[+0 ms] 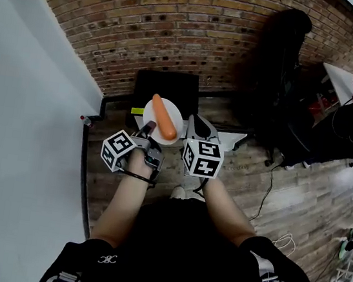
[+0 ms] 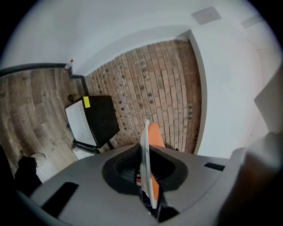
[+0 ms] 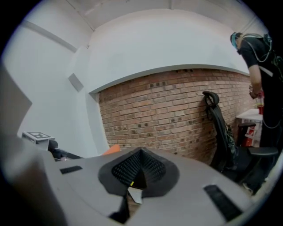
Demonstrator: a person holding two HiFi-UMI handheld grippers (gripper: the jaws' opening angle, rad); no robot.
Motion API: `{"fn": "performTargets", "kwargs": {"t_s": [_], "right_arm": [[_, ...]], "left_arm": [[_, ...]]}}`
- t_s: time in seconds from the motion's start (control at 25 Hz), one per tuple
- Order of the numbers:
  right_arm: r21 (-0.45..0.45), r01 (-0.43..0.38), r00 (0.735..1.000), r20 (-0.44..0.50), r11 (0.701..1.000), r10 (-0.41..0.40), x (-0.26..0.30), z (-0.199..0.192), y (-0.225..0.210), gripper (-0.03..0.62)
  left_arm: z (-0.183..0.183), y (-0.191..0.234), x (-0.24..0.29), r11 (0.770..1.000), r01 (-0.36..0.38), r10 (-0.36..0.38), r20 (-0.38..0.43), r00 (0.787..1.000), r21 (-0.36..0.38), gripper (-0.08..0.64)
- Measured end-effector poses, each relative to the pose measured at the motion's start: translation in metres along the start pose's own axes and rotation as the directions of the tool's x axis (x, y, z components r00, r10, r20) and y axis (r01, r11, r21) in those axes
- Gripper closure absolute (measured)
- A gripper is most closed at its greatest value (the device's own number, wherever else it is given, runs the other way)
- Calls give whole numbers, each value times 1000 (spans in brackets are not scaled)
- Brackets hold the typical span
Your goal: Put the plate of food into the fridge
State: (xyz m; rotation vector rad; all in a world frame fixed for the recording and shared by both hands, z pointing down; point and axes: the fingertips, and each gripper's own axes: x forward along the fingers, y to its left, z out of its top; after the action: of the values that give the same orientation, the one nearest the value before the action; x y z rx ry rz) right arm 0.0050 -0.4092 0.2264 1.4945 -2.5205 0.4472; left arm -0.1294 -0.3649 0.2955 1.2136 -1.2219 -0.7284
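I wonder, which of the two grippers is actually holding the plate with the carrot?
The left gripper: its jaws clamp the rim of the plate carrying the carrot. The right gripper is shut on nothing, beside the plate.

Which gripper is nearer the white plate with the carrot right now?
Left. The left gripper clamps the plate by its near rim; the right gripper sits beside the plate's right edge, jaws together on nothing.
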Motion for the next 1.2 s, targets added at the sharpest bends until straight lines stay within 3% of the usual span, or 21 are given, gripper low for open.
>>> {"fn": "performTargets", "kwargs": {"t_s": [0.36, 0.56, 0.92, 1.08, 1.2], "right_arm": [[33, -38, 999, -23, 999, 39, 40, -3, -16, 578], [40, -17, 999, -39, 999, 18, 57, -7, -6, 578], [96, 151, 987, -61, 984, -146, 84, -21, 5, 578], [109, 243, 969, -75, 964, -236, 86, -37, 6, 579], [130, 316, 947, -100, 940, -305, 77, -63, 2, 579]], "left_arm": [[2, 9, 39, 999, -35, 35, -11, 999, -21, 528], [18, 22, 44, 999, -51, 50, -39, 998, -18, 528], [55, 45, 58, 996, -60, 72, -200, 977, 63, 528], [58, 61, 69, 995, -45, 71, -300, 951, 92, 528], [50, 75, 74, 988, -12, 72, -385, 920, 155, 528]]}}
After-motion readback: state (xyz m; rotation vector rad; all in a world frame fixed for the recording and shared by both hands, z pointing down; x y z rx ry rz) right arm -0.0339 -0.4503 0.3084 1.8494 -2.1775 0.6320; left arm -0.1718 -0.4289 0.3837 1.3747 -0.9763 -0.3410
